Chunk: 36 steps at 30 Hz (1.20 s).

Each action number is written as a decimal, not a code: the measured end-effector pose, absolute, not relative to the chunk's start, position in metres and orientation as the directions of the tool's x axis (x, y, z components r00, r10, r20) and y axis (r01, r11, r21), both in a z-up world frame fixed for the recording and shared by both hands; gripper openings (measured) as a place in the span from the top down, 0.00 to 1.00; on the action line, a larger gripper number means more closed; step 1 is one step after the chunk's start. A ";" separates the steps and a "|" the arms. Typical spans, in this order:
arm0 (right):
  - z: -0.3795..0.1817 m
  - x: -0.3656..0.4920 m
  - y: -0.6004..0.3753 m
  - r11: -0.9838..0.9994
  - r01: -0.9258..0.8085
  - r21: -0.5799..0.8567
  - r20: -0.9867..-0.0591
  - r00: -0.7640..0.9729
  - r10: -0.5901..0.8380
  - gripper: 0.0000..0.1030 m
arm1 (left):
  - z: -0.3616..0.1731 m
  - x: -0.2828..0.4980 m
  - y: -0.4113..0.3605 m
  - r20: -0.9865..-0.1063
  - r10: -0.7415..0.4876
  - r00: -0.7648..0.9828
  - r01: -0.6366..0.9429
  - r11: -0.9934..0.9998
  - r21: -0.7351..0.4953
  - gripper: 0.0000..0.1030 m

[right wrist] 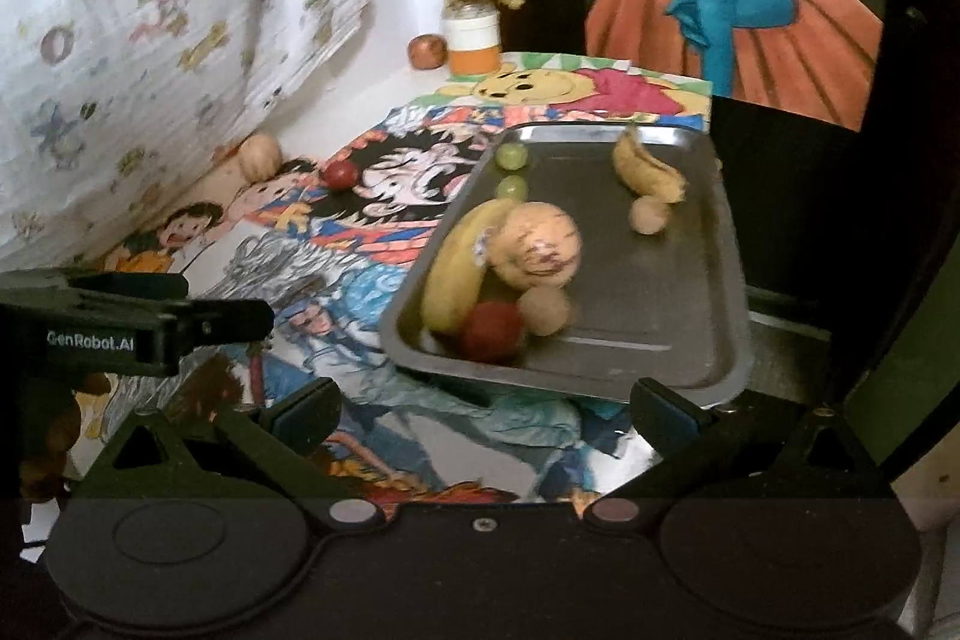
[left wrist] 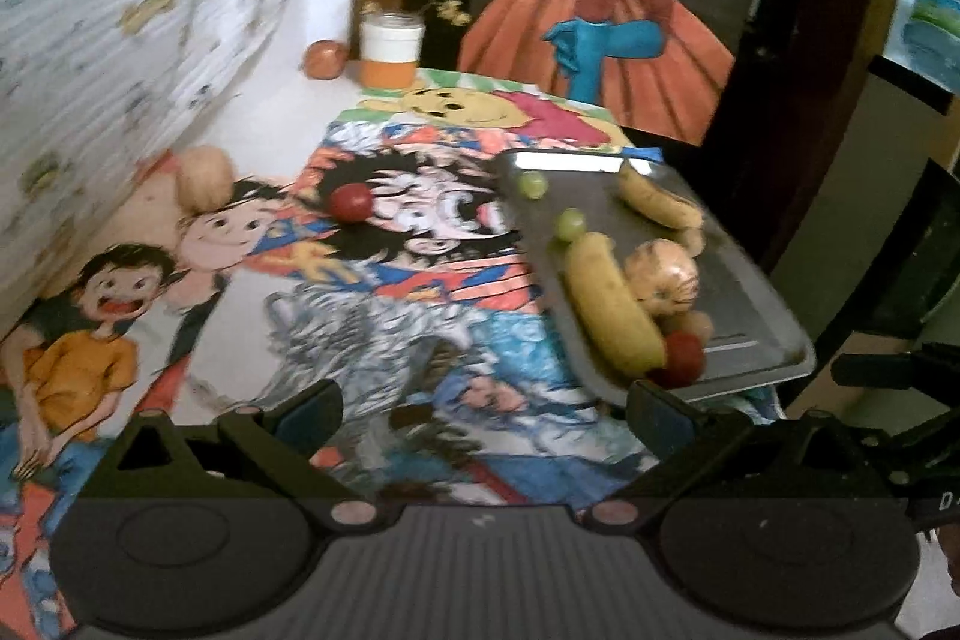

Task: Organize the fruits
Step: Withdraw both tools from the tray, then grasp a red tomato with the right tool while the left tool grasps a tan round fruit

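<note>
Fingers (left wrist: 312, 412) of both grippers spread wide, tilted down toward tray (right wrist: 708, 358)

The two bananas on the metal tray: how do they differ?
The near yellow banana looks smooth, bright and larger, leaning against a striped pale melon-like fruit. The far brownish banana is smaller, duller and blemished, lying apart near the grey metal tray back. Both are curved, unpeeled.

White-and-orange jar (left wrist: 390, 47) at bench's far edge; cartoon posters (left wrist: 384, 280) cover bench; patterned sheet (left wrist: 120, 40) hangs left.
</note>
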State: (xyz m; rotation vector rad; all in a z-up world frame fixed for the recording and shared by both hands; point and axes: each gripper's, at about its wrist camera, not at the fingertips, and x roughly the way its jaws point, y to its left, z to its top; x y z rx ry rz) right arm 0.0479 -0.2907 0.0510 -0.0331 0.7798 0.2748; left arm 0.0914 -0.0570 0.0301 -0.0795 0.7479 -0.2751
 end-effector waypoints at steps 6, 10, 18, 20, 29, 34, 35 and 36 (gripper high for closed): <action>0.066 0.051 -0.274 0.956 -0.292 0.029 -0.688 0.688 0.231 0.01 | 0.030 0.090 -0.033 -0.681 -0.207 0.702 0.132 0.978 -0.162 0.00; 0.076 0.056 -0.262 0.946 -0.323 0.002 -0.671 0.701 0.241 0.01 | 0.032 0.091 -0.023 -0.684 -0.165 0.711 0.096 0.986 -0.138 0.00; 0.086 0.082 -0.232 0.924 -0.383 -0.005 -0.651 0.702 0.288 0.01 | 0.033 0.094 0.004 -0.687 -0.063 0.724 0.017 0.997 -0.074 0.00; 0.087 0.088 -0.224 0.916 -0.401 -0.003 -0.648 0.699 0.304 0.01 | 0.033 0.094 0.014 -0.689 -0.033 0.724 -0.015 0.998 -0.063 0.00; 0.079 0.113 -0.195 0.877 -0.479 -0.036 -0.659 0.671 0.339 0.01 | 0.040 0.104 0.052 -0.663 0.056 0.747 -0.091 0.996 -0.018 0.00; 0.075 0.130 -0.189 0.863 -0.503 -0.048 -0.665 0.661 0.348 0.01 | 0.045 0.115 0.055 -0.637 0.090 0.766 -0.105 0.994 0.014 0.00; 0.074 0.134 -0.187 0.856 -0.514 -0.056 -0.664 0.659 0.353 0.01 | 0.047 0.119 0.055 -0.633 0.088 0.769 -0.108 0.994 0.007 0.00; 0.073 0.139 -0.184 0.849 -0.524 -0.071 -0.666 0.659 0.351 0.01 | 0.048 0.123 0.056 -0.631 0.085 0.771 -0.109 0.994 0.000 0.00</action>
